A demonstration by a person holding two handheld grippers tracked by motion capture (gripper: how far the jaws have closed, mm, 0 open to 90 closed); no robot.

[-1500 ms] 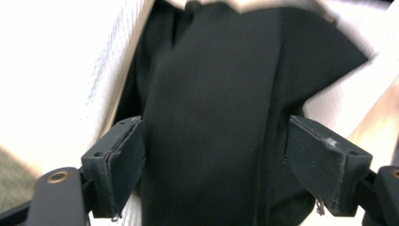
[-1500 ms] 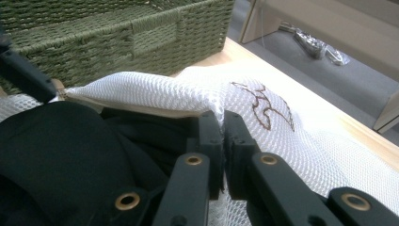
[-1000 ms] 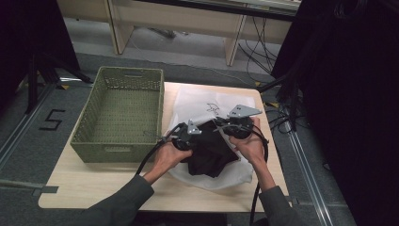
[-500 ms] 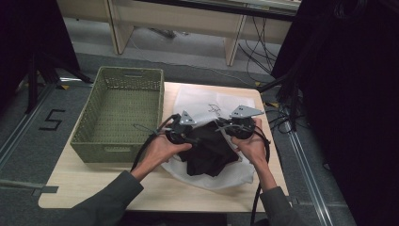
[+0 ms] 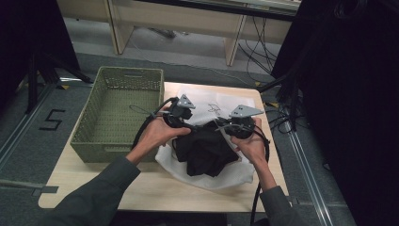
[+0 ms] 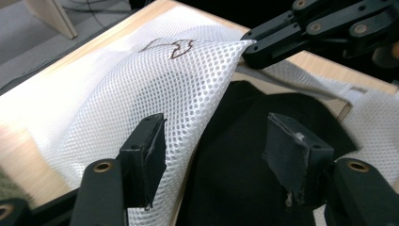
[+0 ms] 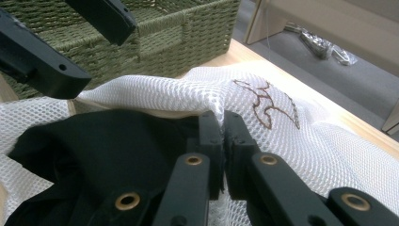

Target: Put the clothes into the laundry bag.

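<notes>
Right gripper view puts my right gripper (image 7: 222, 134) with its jaws pinched together on the rim of the white mesh bag (image 7: 263, 136), just beside the brown embroidered mark (image 7: 266, 106), holding that edge lifted. Below the raised rim lies the black garment (image 7: 99, 141), part in the bag's mouth and part spilling out toward me.

From the left gripper view, my left gripper (image 6: 214, 146) stands wide apart and grips nothing; one pad hangs over the mesh flap, the other over the dark cloth. The high view shows the bag (image 5: 207, 175) lying on the wooden table (image 5: 155, 190), just right of the green woven basket (image 5: 117, 117), with the garment (image 5: 204, 150) bunched on the bag's near half.

I judge the step to be stuffing the garment into the bag: mouth held open on one side, cloth not yet fully in. Next I would need the left gripper lowered onto a fold of the black cloth, closed on cloth alone and not mesh, then pushed deeper under the lifted rim, away from the basket. The right grip must hold that rim up meanwhile.
</notes>
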